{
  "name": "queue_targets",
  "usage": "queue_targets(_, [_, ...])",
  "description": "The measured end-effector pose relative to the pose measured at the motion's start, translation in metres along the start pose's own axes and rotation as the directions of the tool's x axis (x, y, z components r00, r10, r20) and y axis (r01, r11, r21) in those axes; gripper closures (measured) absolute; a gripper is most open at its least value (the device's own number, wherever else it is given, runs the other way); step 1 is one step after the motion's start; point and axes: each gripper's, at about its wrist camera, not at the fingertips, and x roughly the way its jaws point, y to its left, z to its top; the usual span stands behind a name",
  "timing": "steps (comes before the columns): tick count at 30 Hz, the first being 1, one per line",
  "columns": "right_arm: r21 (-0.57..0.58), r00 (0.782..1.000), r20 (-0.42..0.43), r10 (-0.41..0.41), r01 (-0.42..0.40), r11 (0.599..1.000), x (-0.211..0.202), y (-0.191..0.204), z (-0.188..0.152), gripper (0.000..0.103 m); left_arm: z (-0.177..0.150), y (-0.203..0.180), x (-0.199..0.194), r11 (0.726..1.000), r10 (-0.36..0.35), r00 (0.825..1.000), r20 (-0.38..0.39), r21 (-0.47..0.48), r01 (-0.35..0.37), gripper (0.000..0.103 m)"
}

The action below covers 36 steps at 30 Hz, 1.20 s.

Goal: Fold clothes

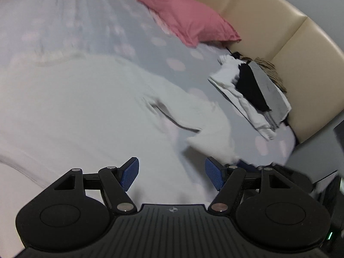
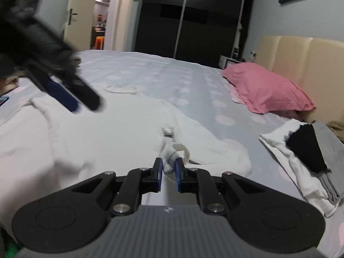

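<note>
— Right tongs (image 2: pixel 168 170) pinching a bunched bit of white shirt (image 2: pixel 107 133), yeah?
— Yep. Shirt's spread on the bed (image 2: pixel 172 75); left tongs (image 1: pixel 171 176) wide apart above it, holding nothing.

White garment (image 2: pixel 120 129) spread flat on bed (image 2: pixel 193 86)

Left wrist view looks steeply down, close over the bed (image 1: pixel 90 21); right wrist view looks lower across it; both share the pink pillow (image 1: pixel 187 19) by the headboard (image 1: pixel 268 23)
</note>
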Motion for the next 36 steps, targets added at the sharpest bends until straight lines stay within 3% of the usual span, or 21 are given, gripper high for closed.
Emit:
queue_targets(3, [-0.094,1.000,0.011,-0.006,0.007,0.996,-0.002,0.014,-0.006,0.089,-0.003,0.003,0.016,0.998,-0.049,0.998,-0.029,-0.052,0.048,0.036])
queue_targets(7, [-0.248,0.999,0.032,-0.006,0.014,0.969,-0.007,0.033,-0.017,0.089,-0.005,0.007,0.031,0.992,-0.067,0.995,-0.073,-0.112,0.058,0.036])
queue_targets(12, [-0.493,0.997,0.076,0.031,0.011,0.870,-0.016,0.062,-0.030,0.089,-0.002,0.010,0.045,0.989,-0.070,0.993,-0.099,-0.137,0.056,0.036])
queue_targets(14, [-0.529,0.996,0.065,0.053,-0.011,0.848,-0.017,0.066,-0.032,0.089,-0.001,0.010,0.052,0.989,-0.062,0.991,-0.118,-0.143,0.045,0.036])
queue_targets(20, [-0.554,0.996,0.072,0.054,-0.006,0.832,-0.016,0.062,-0.032,0.089,-0.004,0.011,0.069,0.980,-0.089,0.979,-0.184,-0.190,0.053,0.036])
queue_targets(29, [-0.610,0.990,0.107,0.090,-0.006,0.792,-0.017,0.072,-0.027,0.089,0.003,0.021,0.080,0.946,-0.117,0.977,-0.180,-0.319,0.054,0.037])
queue_targets(30, [-0.616,0.989,0.113,0.096,-0.006,0.788,-0.018,0.073,-0.026,0.089,0.004,0.023,0.079,0.944,-0.114,0.978,-0.173,-0.325,0.053,0.042])
queue_targets(33, [-0.629,0.986,0.131,0.105,0.000,0.777,-0.020,0.074,-0.023,0.089,0.007,0.028,0.071,0.942,-0.090,0.986,-0.142,-0.334,0.038,0.082])
queue_targets(36, [-0.641,0.983,0.141,0.116,0.001,0.768,-0.021,0.077,-0.018,0.089,0.010,0.027,0.059,0.946,-0.073,0.993,-0.096,-0.320,0.039,0.092])
